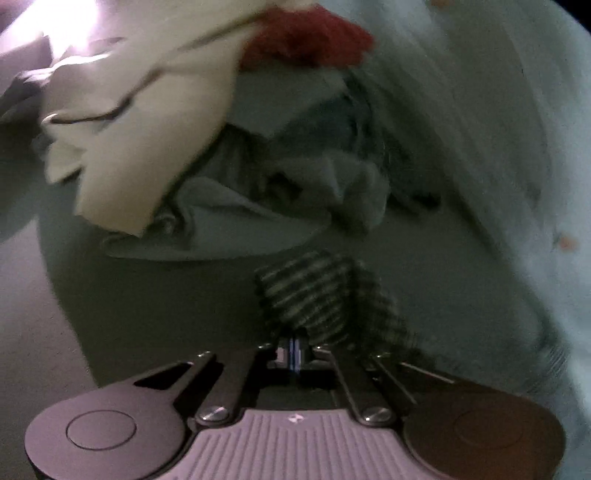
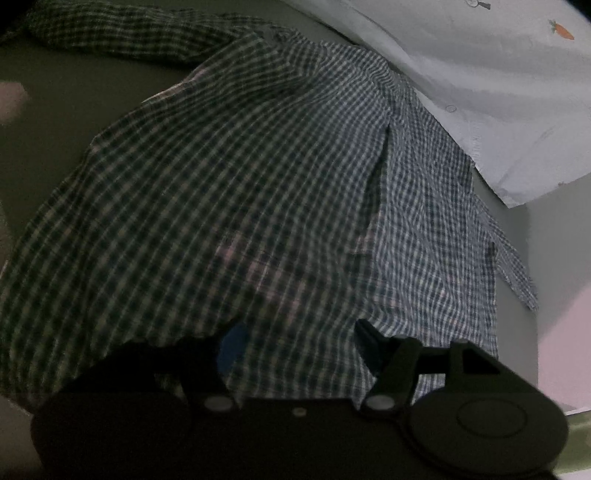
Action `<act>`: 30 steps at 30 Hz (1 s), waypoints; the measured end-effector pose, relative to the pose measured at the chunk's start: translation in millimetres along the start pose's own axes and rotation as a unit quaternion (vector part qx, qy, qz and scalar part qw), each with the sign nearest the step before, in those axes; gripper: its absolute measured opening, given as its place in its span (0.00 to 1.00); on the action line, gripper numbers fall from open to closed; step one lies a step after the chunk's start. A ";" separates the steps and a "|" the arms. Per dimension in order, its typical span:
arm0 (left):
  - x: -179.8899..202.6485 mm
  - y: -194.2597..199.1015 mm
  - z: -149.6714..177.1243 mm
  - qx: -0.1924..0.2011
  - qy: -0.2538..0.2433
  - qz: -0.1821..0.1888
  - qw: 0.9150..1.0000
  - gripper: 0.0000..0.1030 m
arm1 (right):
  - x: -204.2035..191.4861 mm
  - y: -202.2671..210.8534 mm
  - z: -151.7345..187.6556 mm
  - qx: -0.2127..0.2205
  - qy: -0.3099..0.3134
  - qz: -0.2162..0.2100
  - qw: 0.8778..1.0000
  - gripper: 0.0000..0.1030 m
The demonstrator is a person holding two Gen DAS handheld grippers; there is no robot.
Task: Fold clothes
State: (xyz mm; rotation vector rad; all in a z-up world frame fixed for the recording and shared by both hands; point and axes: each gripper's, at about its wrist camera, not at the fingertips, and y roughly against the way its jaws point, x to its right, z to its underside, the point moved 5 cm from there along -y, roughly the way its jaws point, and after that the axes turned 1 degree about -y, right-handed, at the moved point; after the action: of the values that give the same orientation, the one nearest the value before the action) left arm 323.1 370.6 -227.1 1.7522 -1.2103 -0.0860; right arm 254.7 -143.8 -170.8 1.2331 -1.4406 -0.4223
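Checked shirt [image 1: 314, 291] betw. L fingers [image 1: 291, 354]

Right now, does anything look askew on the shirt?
Yes. The checked shirt lies bunched with a deep crease down its right side, one sleeve trailing off, and the left gripper pinches a twisted bit of it.

Both views are looking dim and grainy. Glare is blowing out the left view's top left corner, and motion blur is smearing its clothes [image 1: 280, 192]. Fisheye distortion is bending both views' edges.
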 end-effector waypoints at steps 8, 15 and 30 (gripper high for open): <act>-40.0 77.6 -52.7 0.061 0.023 -0.068 0.996 0.00 | 5.2 0.9 5.2 0.014 -0.005 -0.003 1.000 0.71; -32.7 43.4 -16.4 -0.019 0.000 -0.048 0.999 0.04 | 3.7 2.2 4.5 0.025 0.003 -0.001 1.000 0.71; 24.9 -31.3 40.6 -0.056 -0.186 -0.096 0.976 0.77 | 11.8 1.2 18.0 0.031 -0.007 -0.004 0.999 0.77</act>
State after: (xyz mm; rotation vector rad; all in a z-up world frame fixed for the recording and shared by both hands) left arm 335.3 326.3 -260.8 1.7983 -1.2659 -0.6089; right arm 240.6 -160.0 -169.3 1.2880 -1.4707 -0.3939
